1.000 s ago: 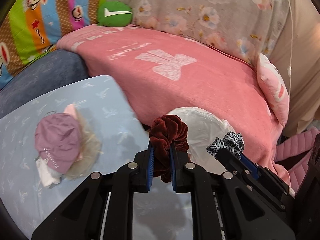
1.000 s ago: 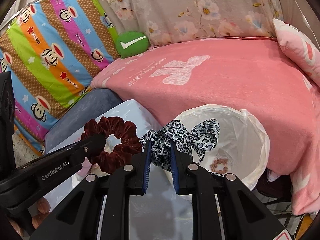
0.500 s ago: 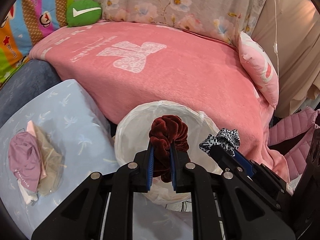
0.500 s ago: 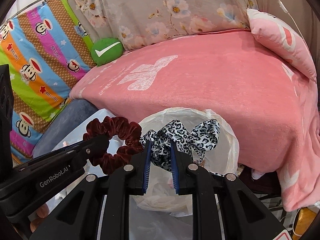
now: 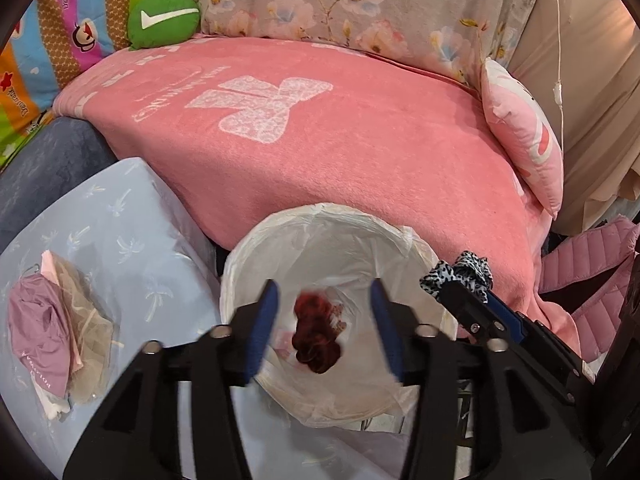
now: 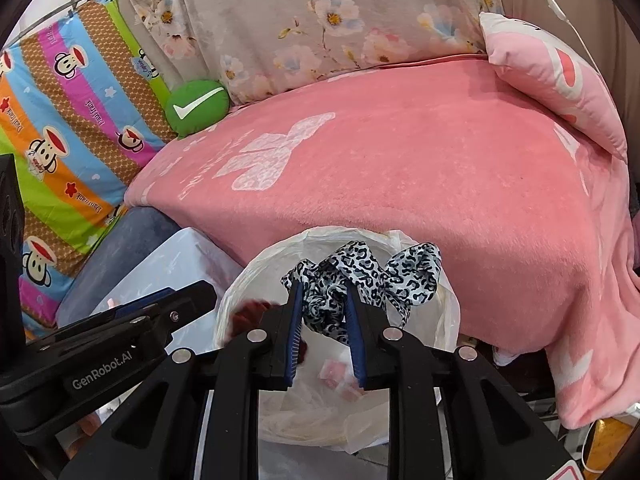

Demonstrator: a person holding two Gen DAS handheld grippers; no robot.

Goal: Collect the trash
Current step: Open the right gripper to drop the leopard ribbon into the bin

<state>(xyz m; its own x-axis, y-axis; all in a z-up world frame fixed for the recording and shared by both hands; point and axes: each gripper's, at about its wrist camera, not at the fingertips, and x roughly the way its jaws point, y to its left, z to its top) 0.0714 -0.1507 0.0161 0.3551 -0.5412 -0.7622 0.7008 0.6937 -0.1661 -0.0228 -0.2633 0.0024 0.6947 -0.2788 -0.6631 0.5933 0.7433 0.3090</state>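
A bin lined with a white bag [image 5: 320, 210] stands against the pink-covered sofa. My left gripper [image 5: 323, 292] hangs over its mouth with jaws opening and nothing between the pads. A dark red velvet scrunchie [image 5: 316, 336], blurred, drops below them inside the bag. In the right wrist view it is a red blur [image 6: 248, 310] beside the bin rim [image 6: 260, 264]. My right gripper [image 6: 323, 292] is over the same bin. Its jaws are opening a little, but the pads still press on a leopard-print scrunchie [image 6: 380, 272]. That scrunchie [image 5: 460, 274] also shows at the right of the left wrist view.
A pink blanket [image 5: 360, 140] covers the sofa behind the bin. It bears a green cushion [image 5: 164, 20] and a pink pillow [image 5: 520, 136]. Left of the bin, a light blue patterned surface [image 5: 120, 240] holds a bagged bundle of clothes [image 5: 48, 332]. A pink quilted garment [image 5: 592, 264] lies at the right.
Both grippers have come over the bin's mouth. The left jaws have spread and let go of the red scrunchie, which falls into the bag. The right still holds the leopard scrunchie.
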